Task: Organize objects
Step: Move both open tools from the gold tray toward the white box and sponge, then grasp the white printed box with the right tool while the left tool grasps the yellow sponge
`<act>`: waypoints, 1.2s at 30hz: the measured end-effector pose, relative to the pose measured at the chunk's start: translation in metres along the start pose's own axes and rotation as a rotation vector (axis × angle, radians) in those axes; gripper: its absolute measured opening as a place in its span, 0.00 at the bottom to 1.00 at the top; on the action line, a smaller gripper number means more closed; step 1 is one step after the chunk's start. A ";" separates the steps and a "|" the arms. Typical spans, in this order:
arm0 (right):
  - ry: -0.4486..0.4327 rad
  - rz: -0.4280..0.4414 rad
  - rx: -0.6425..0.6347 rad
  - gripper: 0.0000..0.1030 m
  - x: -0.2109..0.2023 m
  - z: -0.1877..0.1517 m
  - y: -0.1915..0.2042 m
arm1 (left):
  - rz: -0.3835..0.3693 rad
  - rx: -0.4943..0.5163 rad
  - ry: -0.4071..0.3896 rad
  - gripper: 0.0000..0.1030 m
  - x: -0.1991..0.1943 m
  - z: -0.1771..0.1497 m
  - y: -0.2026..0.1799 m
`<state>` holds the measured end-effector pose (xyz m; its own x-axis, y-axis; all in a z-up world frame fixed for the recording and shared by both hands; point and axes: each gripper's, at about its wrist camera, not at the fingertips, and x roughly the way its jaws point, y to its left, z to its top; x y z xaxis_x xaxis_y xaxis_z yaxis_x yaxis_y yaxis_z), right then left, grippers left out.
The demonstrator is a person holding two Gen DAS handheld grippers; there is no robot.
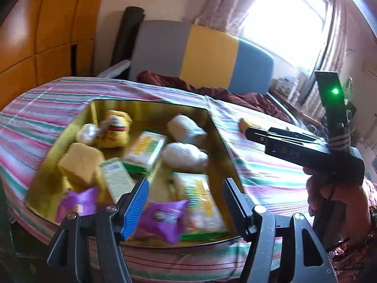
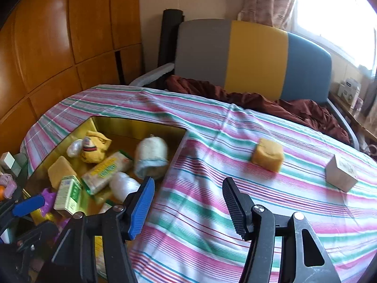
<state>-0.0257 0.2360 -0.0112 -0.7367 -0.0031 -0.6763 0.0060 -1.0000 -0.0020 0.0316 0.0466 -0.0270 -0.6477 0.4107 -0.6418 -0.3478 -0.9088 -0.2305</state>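
Observation:
A gold tray (image 1: 150, 105) on the striped bedspread holds a yellow plush toy (image 1: 116, 127), a yellow sponge (image 1: 80, 162), green-and-white packs (image 1: 146, 151), white wrapped bundles (image 1: 186, 155) and purple packets (image 1: 162, 219). My left gripper (image 1: 186, 202) hovers open over the tray's near end, nothing between its pads. My right gripper (image 2: 188, 208) is open above bare bedspread, just right of the tray (image 2: 141, 127). Beyond it lie a loose yellow sponge (image 2: 268, 154) and a small pale box (image 2: 341, 172). A white bundle (image 2: 152, 158), blurred, is at the tray's right wall.
The bed has a grey, yellow and blue headboard (image 2: 256, 56) with a dark red blanket (image 2: 294, 110) bunched below it. Wooden wardrobe doors (image 2: 59, 47) stand at the left. A window with curtains is at the right. A hand (image 1: 334, 195) holds the right gripper's handle.

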 end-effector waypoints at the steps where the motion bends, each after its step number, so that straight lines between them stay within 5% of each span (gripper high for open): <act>1: 0.001 -0.007 0.008 0.59 -0.001 -0.003 -0.006 | -0.011 0.008 0.007 0.64 0.002 -0.001 -0.007; 15: 0.107 -0.127 0.122 0.61 0.008 -0.062 -0.123 | -0.144 0.157 0.099 0.64 0.038 0.009 -0.097; 19: 0.138 -0.184 0.193 0.62 0.013 -0.066 -0.187 | -0.178 0.170 0.136 0.64 0.052 0.007 -0.117; 25: 0.051 -0.256 0.317 0.74 0.007 -0.039 -0.292 | -0.190 0.195 0.174 0.64 0.070 0.002 -0.137; 29: 0.015 -0.248 0.380 0.75 0.014 -0.017 -0.344 | -0.193 0.191 0.193 0.64 0.077 0.000 -0.140; 36: 0.092 -0.137 0.502 0.76 0.048 -0.015 -0.393 | -0.176 0.197 0.220 0.64 0.089 0.000 -0.143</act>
<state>-0.0535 0.6291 -0.0542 -0.6455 0.1054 -0.7564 -0.4272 -0.8708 0.2433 0.0238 0.2130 -0.0515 -0.4122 0.5145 -0.7519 -0.5794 -0.7849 -0.2195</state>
